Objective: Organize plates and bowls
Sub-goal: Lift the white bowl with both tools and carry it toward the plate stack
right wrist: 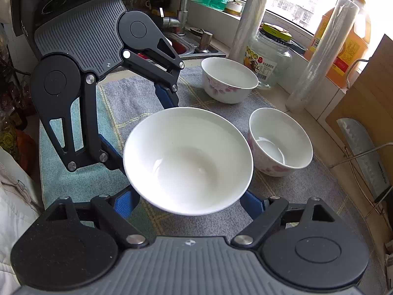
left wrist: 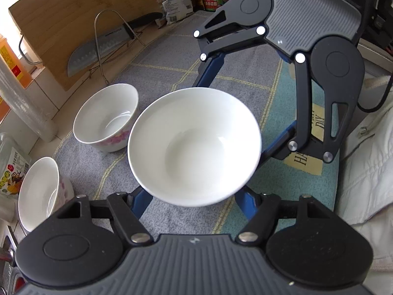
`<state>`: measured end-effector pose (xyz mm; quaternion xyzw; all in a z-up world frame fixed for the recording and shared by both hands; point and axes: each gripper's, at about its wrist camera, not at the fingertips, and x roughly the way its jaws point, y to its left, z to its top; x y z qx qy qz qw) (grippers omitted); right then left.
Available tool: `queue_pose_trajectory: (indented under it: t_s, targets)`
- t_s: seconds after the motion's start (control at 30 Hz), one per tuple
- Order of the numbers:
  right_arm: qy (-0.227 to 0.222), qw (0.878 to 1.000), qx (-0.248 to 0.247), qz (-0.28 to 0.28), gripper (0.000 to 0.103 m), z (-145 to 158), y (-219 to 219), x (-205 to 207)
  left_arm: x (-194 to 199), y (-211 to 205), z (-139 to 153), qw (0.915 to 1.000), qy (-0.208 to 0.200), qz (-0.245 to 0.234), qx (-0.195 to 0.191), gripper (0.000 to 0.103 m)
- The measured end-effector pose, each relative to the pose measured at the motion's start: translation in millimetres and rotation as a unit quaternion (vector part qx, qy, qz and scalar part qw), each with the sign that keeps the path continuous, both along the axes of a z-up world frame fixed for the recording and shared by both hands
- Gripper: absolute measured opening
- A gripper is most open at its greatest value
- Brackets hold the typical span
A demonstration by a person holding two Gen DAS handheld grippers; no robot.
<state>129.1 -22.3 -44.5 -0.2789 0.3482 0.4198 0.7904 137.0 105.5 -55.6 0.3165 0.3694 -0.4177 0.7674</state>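
A plain white bowl (left wrist: 194, 145) (right wrist: 188, 159) hangs a little above the grey and teal mat (left wrist: 157, 78) (right wrist: 73, 179), held from two opposite sides. My left gripper (left wrist: 192, 200) (right wrist: 140, 127) is shut on its near side, its blue fingers (left wrist: 141, 201) running under the rim. My right gripper (right wrist: 190, 205) (left wrist: 245, 109) is shut on the opposite side, its blue fingers (right wrist: 126, 202) pressed against the bowl's wall. All the fingertips are hidden under the bowl. Two white bowls with pink flowers rest on the mat: one (left wrist: 105, 118) (right wrist: 280, 142) close by, the other (left wrist: 39, 194) (right wrist: 229, 80) farther off.
A wooden cutting board (left wrist: 73, 24) and a cleaver on a wire rack (left wrist: 98, 51) (right wrist: 363, 152) stand beside the mat. Rolls of plastic wrap (right wrist: 321, 56), a glass jar (right wrist: 267, 59), an orange oil bottle (right wrist: 348, 41) and a sink (right wrist: 194, 46) line the window side. A person's white garment (left wrist: 368, 159) borders the mat.
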Motion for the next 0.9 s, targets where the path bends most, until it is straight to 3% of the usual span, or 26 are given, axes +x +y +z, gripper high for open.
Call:
queue_pose_trajectory:
  t_s: [0.53,0.9]
  targets:
    - [-0.015,0.998,-0.013,-0.052,0.091,3.5,-130.9,-4.6,11.6,-131.0,-2.7,0.9991,-0.002,-0.036,-0.024,0.073]
    - [-0.001,0.998,-0.020,-0.067,0.091,-6.8,-165.0,9.3,26.8,-166.3,-13.5,0.9988,0.009,-0.040,-0.026,0.073]
